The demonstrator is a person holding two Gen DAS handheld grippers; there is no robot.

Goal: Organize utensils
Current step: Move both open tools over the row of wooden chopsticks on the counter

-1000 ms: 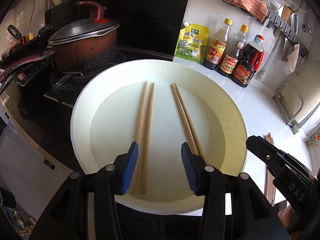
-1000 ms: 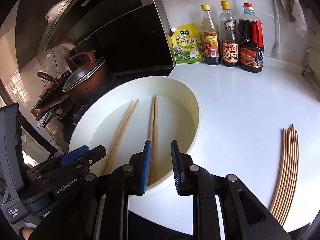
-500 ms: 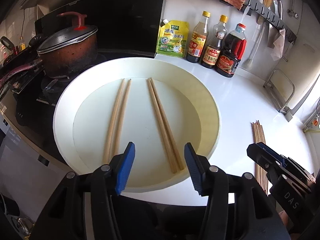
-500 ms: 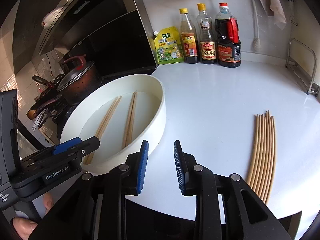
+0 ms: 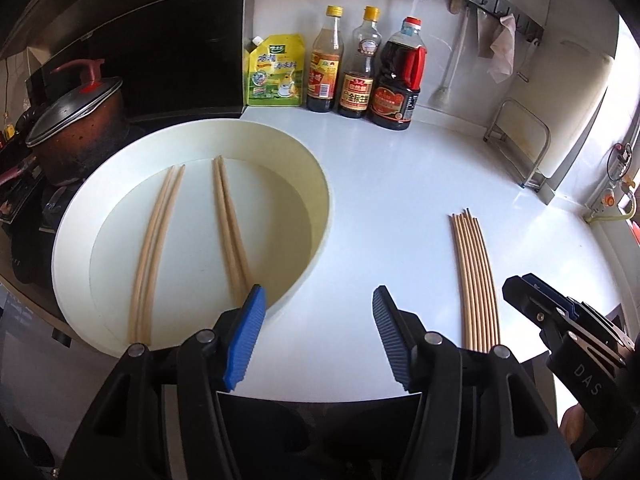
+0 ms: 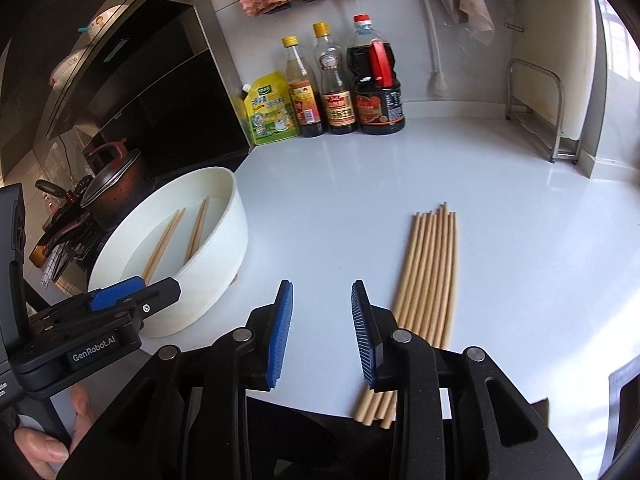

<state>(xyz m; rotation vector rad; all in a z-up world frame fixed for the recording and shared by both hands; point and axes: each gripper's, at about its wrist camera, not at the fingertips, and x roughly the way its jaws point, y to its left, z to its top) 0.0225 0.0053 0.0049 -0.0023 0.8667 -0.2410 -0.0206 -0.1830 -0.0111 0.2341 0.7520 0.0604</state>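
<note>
Currently we are judging the sorting step as midway: two pairs of tan wooden chopsticks [image 5: 224, 224] are lying in the round white plastic basin [image 5: 320, 184], four sticks in all. We are counting roughly eight loose chopsticks [image 6: 430, 264] resting bundled on the white table [image 6: 400, 168]. Our left hand-held gripper [image 5: 316, 332] is hovering wide and empty; our right hand-held gripper [image 6: 322, 330] is standing moderately parted, empty, just beside the bundle. Next calls for pinching one pair.

My ribbed blue rubbery pads [image 6: 282, 336] hang over a glossy white counter [image 6: 360, 208], beside matte wooden chopsticks [image 6: 428, 272].
</note>
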